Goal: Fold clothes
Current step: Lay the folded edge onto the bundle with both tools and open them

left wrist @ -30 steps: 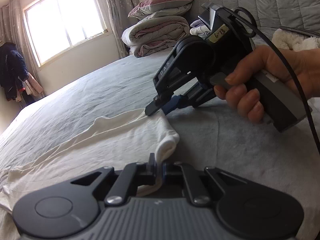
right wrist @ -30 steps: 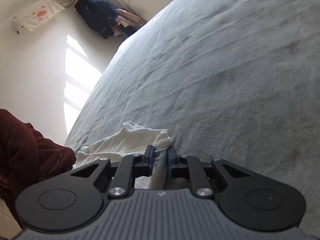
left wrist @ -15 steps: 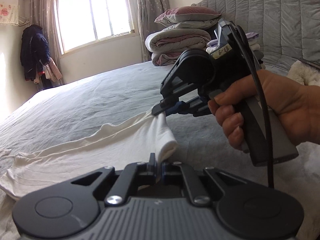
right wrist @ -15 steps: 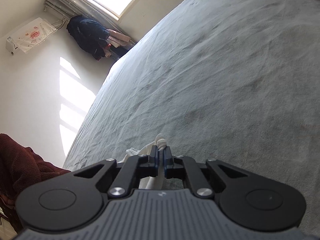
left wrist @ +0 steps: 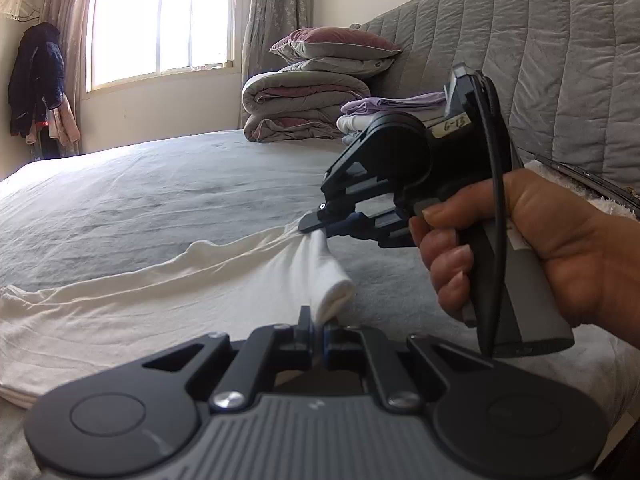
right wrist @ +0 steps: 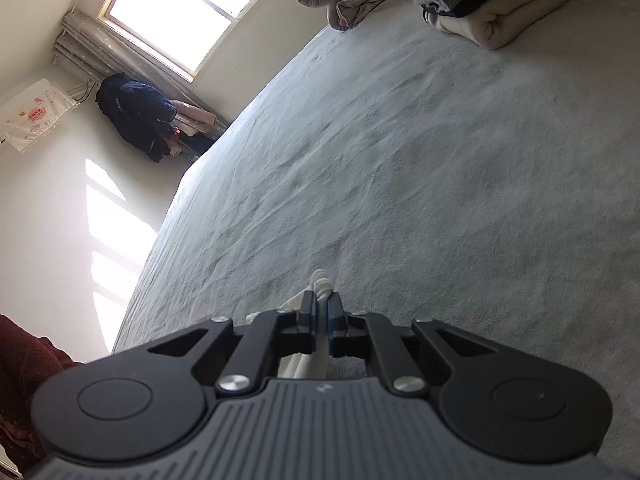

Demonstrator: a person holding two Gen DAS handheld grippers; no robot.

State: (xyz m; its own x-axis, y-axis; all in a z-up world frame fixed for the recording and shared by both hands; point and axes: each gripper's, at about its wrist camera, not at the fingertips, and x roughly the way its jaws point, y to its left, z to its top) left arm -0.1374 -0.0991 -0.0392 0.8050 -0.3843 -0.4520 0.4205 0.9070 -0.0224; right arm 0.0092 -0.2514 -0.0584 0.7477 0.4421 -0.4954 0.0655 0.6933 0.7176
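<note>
A white garment (left wrist: 120, 304) lies stretched across the grey bed, trailing away to the left. Its near end hangs lifted between both grippers. My left gripper (left wrist: 316, 326) is shut on a folded white edge at the bottom of the left wrist view. The right gripper (left wrist: 316, 226), held in a hand (left wrist: 540, 248), is shut on the same end a little farther off. In the right wrist view, that gripper (right wrist: 321, 308) pinches a bunch of the white garment (right wrist: 320, 284); most of the cloth is hidden beneath it.
The grey bedspread (left wrist: 160, 196) reaches back to a padded headboard (left wrist: 560, 60). Pillows and folded quilts (left wrist: 308, 96) are stacked at the head, with folded clothes (right wrist: 492, 4) beside them. Coats (left wrist: 36, 80) hang by the window. A dark red sleeve (right wrist: 24, 360) shows at left.
Both grippers have lifted slightly and moved sideways together, drawing the garment's end up off the bed. The right gripper closed fully on the cloth. The headboard and stacked bedding have come further into view.
</note>
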